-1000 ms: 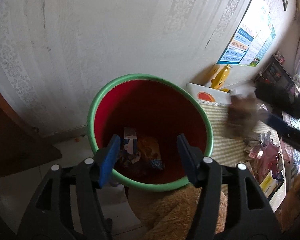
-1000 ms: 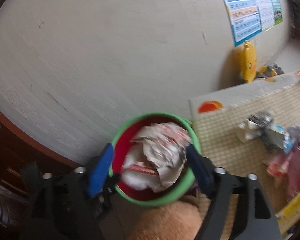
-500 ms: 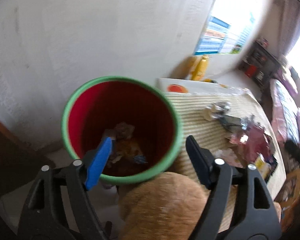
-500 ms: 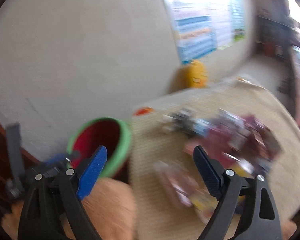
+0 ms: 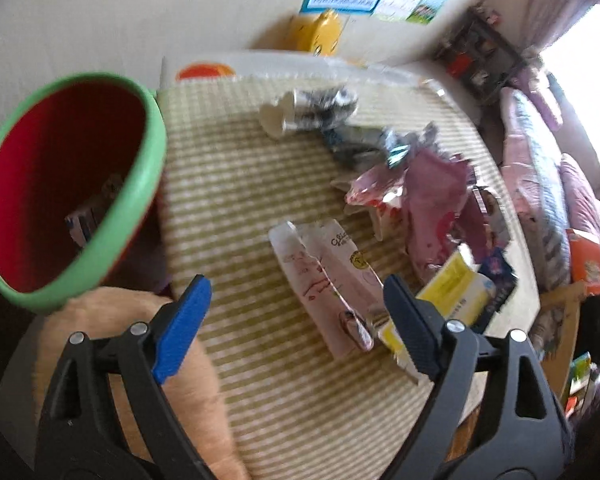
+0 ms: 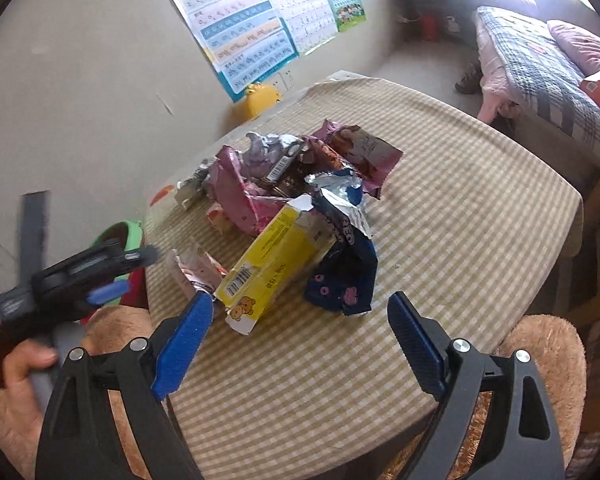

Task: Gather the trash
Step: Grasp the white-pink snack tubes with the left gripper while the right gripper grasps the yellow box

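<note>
The bin (image 5: 76, 184) is motion-blurred, its contents too dark to identify; in the right wrist view the table's (image 6: 440, 240) left edge hides most of it.

The counter (image 6: 480, 216) wears a beige checked cloth and stands with its far edge near the wall. A heap of torn wrappers lies on the cloth, toward the wall side. A yellow box (image 6: 268, 264) lies flat at the near edge of the heap, its barcode end toward the camera. A dark blue wrapper (image 6: 344, 276) touches its right side. A pale pink packet (image 5: 328, 280) lies flat just left of the box, partly under it. Behind these, a pink wrapper (image 6: 240, 196) and a purple one (image 6: 364, 156) rest crumpled together. A silver foil piece (image 5: 312, 112) lies nearest the wall.
</note>
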The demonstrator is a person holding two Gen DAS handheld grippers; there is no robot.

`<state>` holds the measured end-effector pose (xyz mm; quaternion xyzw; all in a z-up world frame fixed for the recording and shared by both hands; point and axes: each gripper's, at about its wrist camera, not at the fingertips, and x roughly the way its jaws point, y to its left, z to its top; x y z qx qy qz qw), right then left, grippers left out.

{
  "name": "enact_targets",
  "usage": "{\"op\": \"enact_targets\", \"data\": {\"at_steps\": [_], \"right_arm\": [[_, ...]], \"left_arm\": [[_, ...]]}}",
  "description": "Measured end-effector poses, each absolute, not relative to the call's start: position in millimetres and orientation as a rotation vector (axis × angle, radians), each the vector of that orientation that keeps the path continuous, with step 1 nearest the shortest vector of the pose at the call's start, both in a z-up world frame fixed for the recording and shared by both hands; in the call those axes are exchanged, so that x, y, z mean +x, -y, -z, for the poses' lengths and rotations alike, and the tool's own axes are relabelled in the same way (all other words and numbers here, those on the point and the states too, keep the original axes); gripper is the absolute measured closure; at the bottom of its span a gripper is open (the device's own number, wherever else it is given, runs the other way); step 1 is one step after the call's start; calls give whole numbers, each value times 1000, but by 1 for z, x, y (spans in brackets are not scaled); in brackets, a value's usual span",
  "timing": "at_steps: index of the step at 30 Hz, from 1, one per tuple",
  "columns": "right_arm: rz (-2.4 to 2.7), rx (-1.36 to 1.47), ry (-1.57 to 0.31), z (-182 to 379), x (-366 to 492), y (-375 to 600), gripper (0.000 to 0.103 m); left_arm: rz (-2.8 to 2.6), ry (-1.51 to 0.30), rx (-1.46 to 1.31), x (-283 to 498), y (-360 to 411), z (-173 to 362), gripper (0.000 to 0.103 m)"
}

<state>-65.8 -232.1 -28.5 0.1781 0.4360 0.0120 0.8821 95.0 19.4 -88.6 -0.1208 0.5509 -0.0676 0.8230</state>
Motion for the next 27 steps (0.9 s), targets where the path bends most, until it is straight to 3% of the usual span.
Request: {"op": "enact_targets", "data": {"at_steps": [10, 13, 15, 18, 27], "right_arm": [[-45, 441, -931, 38, -70, 240, 18], [-33, 464, -941, 42, -71, 247, 18], [-27, 479, -948, 45, -71, 249, 18], [-24, 486, -964, 48, -70, 249, 18], [-54, 488, -1012, 55, -55, 241, 18]], "left_arm": [[122, -1246, -183, 111, 35, 112, 18], [124, -1263, -142, 104, 41, 120, 33], [120, -1235, -101, 98, 40, 117, 57], [167, -1244, -128, 94, 31, 110, 74], [277, -1195, -18, 62, 2, 95, 78]]}}
